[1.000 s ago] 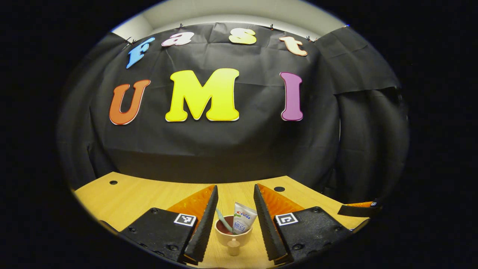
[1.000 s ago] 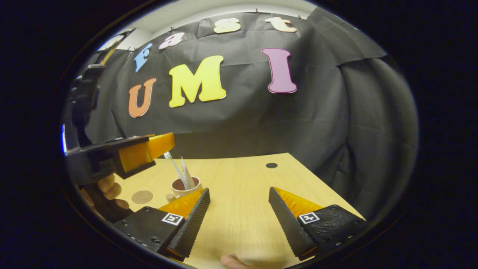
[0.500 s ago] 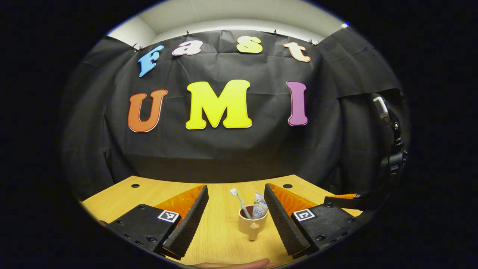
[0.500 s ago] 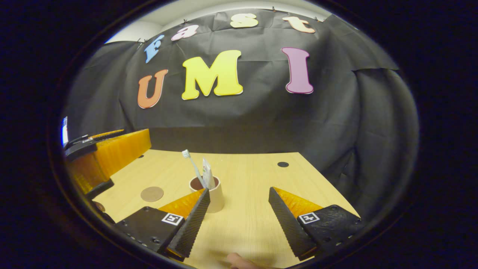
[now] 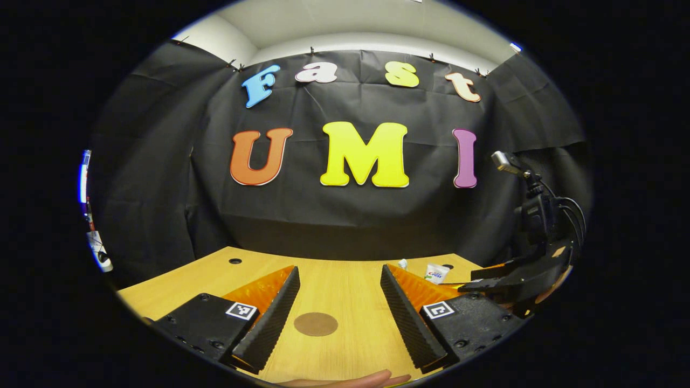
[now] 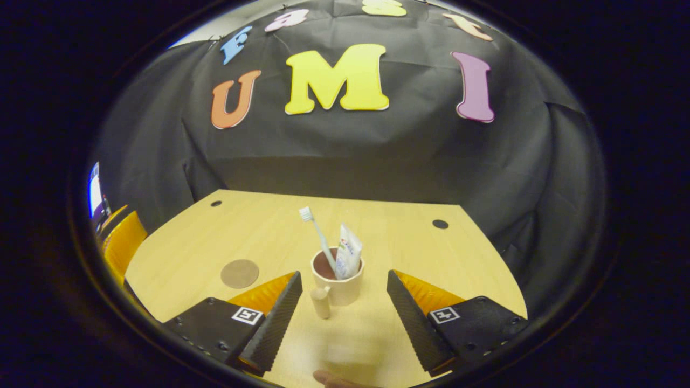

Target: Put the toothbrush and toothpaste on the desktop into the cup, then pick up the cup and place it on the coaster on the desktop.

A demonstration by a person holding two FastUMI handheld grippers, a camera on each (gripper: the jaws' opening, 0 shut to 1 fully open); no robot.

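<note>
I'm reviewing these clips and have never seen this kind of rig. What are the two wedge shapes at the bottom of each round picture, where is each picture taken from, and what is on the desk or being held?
No robot arm here: a person holds a two-finger gripper in each hand, and a fisheye camera rides on each one. The wedges are that gripper's own fingers.

In the left gripper view, the left gripper is open and holds nothing; a round brown coaster lies on the wooden desk between its fingers.

In the right gripper view, the right gripper is open and empty too. Just ahead stands a beige cup, its handle toward the camera, with a toothbrush and a toothpaste tube standing in it. The cup is on the bare desk, apart from the coaster.
</note>
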